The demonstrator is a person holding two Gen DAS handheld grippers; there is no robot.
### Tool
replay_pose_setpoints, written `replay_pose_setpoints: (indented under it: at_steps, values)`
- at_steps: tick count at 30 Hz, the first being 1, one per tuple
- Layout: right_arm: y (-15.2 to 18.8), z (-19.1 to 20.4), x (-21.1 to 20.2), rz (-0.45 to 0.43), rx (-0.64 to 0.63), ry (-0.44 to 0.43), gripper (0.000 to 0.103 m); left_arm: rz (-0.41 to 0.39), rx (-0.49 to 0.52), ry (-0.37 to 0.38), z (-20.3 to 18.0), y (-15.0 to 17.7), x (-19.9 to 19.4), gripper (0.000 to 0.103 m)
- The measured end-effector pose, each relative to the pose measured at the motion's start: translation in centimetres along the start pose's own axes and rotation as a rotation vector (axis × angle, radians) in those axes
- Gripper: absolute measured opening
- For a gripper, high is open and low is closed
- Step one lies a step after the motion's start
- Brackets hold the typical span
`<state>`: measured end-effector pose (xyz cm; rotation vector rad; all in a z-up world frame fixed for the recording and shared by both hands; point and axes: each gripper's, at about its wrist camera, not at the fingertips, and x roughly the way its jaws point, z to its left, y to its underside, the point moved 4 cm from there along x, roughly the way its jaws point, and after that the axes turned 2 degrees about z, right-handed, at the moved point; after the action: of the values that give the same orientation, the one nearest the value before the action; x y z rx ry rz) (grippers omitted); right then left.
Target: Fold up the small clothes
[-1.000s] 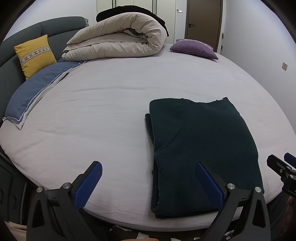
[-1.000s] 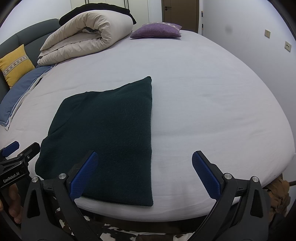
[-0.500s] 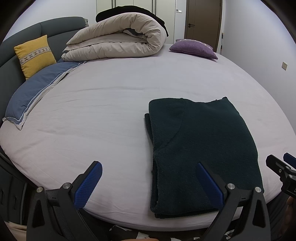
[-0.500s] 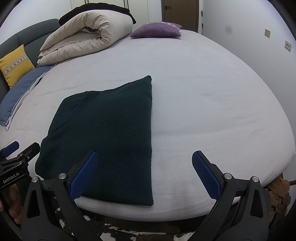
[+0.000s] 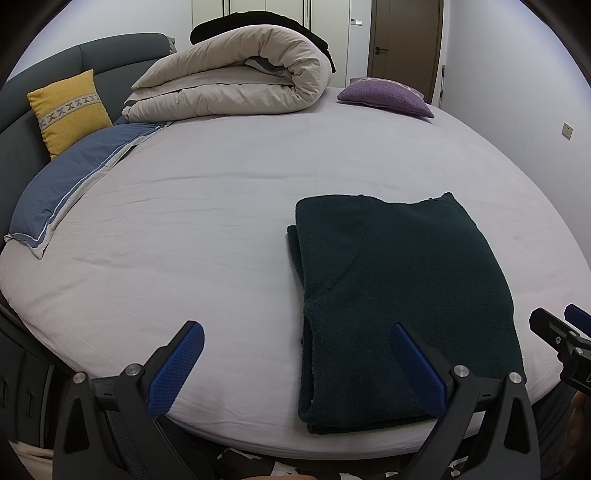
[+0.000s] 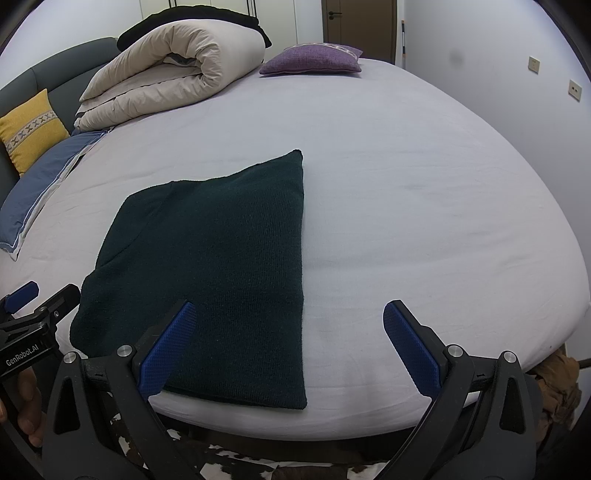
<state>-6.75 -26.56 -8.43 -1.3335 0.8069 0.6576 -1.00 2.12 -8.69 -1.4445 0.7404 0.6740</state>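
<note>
A home bedroom: a wide bed with a rolled duvet, pillows, upholstered headboard and wooden door.

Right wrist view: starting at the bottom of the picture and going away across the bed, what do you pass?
Right tool, open → dark green folded garment → bare stretch of sheet → purple cushion → brown door.

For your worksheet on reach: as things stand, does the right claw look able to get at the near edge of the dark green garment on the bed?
Probably yes. The right claw is open and empty, the dark green garment lies flat just ahead, and nothing lies between them.
</note>
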Motion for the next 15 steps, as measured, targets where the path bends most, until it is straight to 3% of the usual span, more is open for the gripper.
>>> replay_pose_setpoints:
  at_steps: [15]
  values:
    - [0.04,0.11,0.01,0.0,0.003,-0.001,0.103,0.001,0.0,0.0,0.01,-0.01,-0.01,0.103]
